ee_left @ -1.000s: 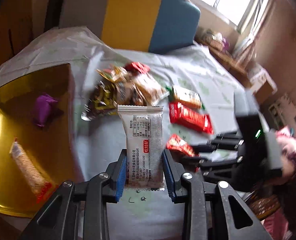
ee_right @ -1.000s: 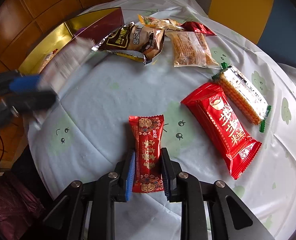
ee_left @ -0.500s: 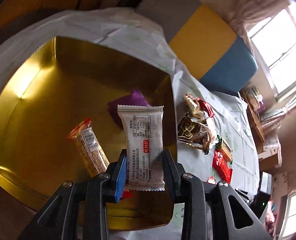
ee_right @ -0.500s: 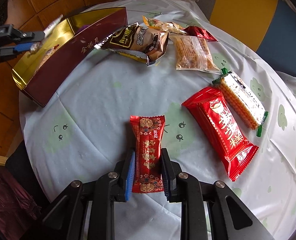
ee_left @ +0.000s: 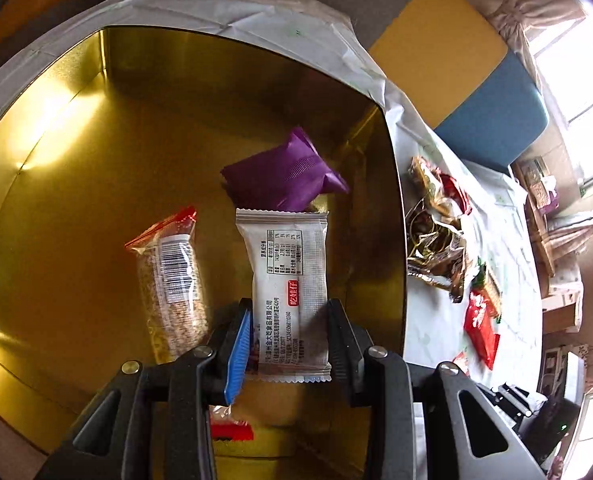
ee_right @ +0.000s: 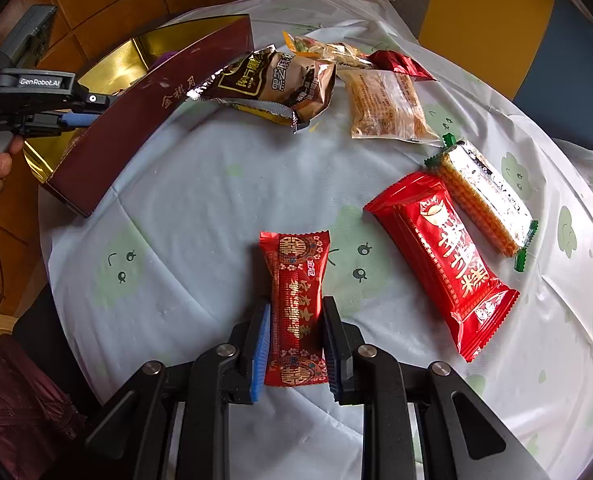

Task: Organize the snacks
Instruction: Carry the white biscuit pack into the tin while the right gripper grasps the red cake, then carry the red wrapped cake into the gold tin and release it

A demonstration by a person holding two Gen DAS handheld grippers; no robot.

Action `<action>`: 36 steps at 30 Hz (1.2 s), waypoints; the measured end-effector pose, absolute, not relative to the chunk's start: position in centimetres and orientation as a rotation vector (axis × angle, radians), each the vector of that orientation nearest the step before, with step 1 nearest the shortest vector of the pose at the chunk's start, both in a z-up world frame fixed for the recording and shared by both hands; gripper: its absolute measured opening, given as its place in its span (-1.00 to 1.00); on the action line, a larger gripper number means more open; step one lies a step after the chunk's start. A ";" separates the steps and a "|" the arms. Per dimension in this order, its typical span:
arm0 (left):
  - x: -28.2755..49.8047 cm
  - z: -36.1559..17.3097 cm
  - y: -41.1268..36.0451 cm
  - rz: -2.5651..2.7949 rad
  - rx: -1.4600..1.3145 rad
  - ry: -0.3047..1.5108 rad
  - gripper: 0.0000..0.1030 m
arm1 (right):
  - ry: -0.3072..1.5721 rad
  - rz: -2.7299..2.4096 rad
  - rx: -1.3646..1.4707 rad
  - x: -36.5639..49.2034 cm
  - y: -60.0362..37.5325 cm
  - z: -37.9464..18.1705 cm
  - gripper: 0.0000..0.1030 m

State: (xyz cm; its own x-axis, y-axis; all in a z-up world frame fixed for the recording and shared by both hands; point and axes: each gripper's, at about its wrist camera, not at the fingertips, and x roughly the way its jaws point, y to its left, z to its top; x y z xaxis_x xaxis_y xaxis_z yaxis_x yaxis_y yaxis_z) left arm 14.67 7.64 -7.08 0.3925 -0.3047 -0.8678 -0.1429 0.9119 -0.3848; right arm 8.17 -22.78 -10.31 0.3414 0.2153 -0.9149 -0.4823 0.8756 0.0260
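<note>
- Left wrist view: your left gripper (ee_left: 287, 336) now hangs lower inside the gold box (ee_left: 68, 128) than half a second ago; a second ago it was above the table, outside the box.
- The jaws appear slightly wider than before: the blue pad stands a little off the white packet (ee_left: 288, 280), while the dark pad touches its other edge. Treat the grip as loosening; whether the packet is already free cannot be told.
- Meaning for the task: this packet is at its drop point. Judged from this, release is the step in hand.
- The white packet's long axis runs along the fingers, its far end pointing at the purple packet (ee_left: 284, 178), which it just overlaps in view. The seed bar (ee_left: 172, 276) lies just beside it to the left, roughly parallel.
- Right wrist view: your right gripper (ee_right: 296, 344) pinches the red candy (ee_right: 296, 304) by its long sides, unchanged over the last second; the table scene has barely shifted.
- The candy's long axis runs along the fingers, its far end pointing toward the brown bag (ee_right: 276, 84). It is over the tablecloth (ee_right: 200, 200), well apart from the box.
- The red packet (ee_right: 440, 256) and wafer bar (ee_right: 480, 204) lie to the right, touching, not yet boxed.
</note>
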 end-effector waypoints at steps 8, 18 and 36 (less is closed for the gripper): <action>13.7 -5.5 7.0 -0.096 -0.305 1.117 -0.21 | 1.138 0.459 -0.259 8.3 -22.8 -10.3 -0.53; 9.2 -0.4 6.5 0.000 -0.080 0.890 -0.20 | 1.119 0.443 -0.262 8.0 -22.7 -10.2 -0.53; 4.0 3.3 9.3 0.118 0.034 0.686 -0.20 | 1.134 0.437 -0.084 9.4 -21.9 -7.9 -0.57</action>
